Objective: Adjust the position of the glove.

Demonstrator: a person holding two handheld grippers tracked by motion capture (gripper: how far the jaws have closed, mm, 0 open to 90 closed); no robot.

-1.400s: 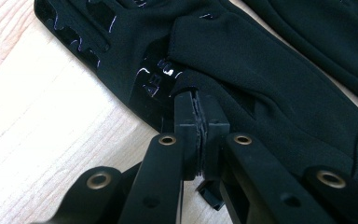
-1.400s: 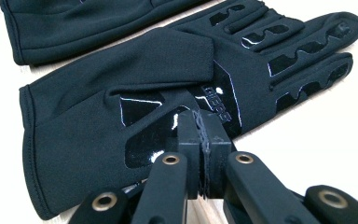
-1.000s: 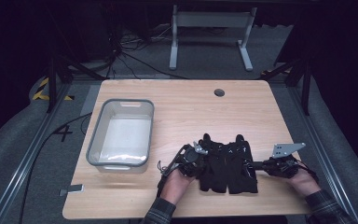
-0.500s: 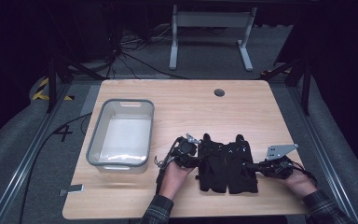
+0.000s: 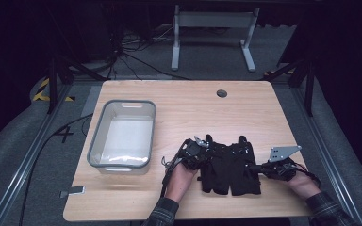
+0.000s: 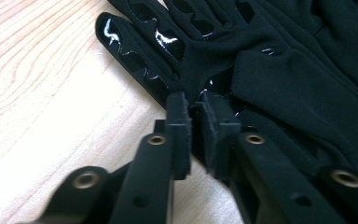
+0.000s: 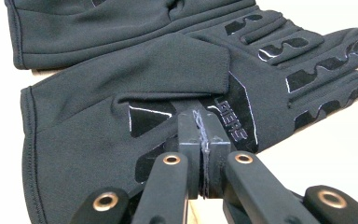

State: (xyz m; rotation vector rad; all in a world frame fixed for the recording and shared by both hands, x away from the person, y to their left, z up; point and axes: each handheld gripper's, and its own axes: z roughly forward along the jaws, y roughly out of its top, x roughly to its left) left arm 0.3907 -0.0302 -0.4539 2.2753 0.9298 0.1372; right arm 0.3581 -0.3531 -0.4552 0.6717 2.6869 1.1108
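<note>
High view: a pair of black gloves (image 5: 228, 165) lies flat, side by side, on the wooden table (image 5: 188, 108), at about 5 o'clock from the table's centre and close to its near edge. A clear plastic bin (image 5: 122, 134) with a grey rim stands well apart at 9 o'clock from the gloves. A round cable hole (image 5: 222, 93) sits at 12 o'clock, near the far edge.

The left hand-held gripper (image 5: 199, 151) meets the gloves at their 9 o'clock side; the right hand-held gripper (image 5: 264, 168), which carries a grey three-cornered plate (image 5: 283, 152), meets them at their 3 o'clock side.

Left gripper view: the left hand-held gripper (image 6: 196, 116) has its jaws nearly closed, with a narrow gap, at the glove's edge where the glossy-printed fingers (image 6: 140, 51) join the palm; whether fabric is pinched between them cannot be told.

Right gripper view: the right hand-held gripper (image 7: 200, 128) is clenched, jaws pressed together, its tips under a folded flap (image 7: 177, 65) of the nearer glove. The glove's printed fingers (image 7: 317, 60) extend toward 2 o'clock, the cuff (image 7: 32, 140) toward 8 o'clock.
</note>
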